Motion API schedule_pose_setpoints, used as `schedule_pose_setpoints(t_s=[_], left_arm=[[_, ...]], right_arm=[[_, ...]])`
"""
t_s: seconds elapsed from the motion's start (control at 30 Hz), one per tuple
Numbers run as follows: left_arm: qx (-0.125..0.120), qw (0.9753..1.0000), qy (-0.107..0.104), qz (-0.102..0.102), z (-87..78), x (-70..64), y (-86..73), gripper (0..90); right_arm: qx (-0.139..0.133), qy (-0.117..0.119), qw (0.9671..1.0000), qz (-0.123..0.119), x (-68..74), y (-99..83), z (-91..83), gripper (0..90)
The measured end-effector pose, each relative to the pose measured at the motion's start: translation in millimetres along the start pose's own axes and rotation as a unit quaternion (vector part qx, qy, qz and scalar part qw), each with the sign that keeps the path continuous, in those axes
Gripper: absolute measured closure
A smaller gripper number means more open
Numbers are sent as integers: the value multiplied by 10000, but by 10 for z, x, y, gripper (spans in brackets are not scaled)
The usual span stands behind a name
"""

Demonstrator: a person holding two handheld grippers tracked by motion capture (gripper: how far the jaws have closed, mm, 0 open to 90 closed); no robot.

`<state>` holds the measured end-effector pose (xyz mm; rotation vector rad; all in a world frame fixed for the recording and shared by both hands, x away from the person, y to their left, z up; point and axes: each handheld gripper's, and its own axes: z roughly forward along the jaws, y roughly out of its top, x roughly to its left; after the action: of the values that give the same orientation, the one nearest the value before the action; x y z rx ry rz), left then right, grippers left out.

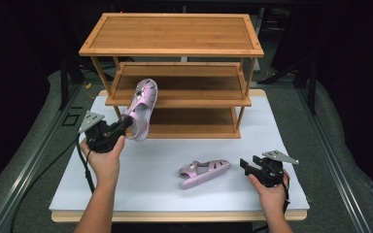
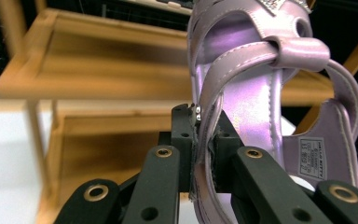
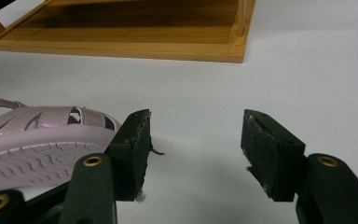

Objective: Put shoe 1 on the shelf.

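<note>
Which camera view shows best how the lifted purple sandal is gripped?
The left gripper view: the left hand-held gripper is shut on a strap of the lifted sandal, seen close. The high view shows this sandal whole, hanging before the wooden rack, but the grip is small there.

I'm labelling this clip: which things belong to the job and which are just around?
In the job: held sandal, left gripper shut on its strap; second sandal; open right gripper; wooden rack.
Just around: white tabletop, floor cables.

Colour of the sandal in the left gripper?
Shiny lilac-pink sandal, clearest in the left gripper view.
</note>
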<state>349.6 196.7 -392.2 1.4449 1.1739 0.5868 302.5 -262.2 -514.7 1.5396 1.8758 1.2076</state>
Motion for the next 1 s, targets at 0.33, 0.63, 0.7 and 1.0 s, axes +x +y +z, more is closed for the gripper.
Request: schedule_pose_setpoints(t_s=[0.33, 0.63, 0.7, 1.0], left_arm=[[241, 9986, 400, -230, 683, -184, 495, 833], [618, 9947, 764, -300, 964, -157, 576, 832], [669, 9939, 820, -296, 1009, -159, 592, 831], [785, 9909, 1000, -438, 1164, -169, 685, 827]], right_arm=[[-92, 53, 9999, 130, -56, 10, -32, 427], [-124, 84, 9996, 255, -114, 6, -62, 426], [-117, 86, 9996, 256, -112, 7, -60, 426], [-79, 80, 9998, 178, -93, 4, -44, 425]])
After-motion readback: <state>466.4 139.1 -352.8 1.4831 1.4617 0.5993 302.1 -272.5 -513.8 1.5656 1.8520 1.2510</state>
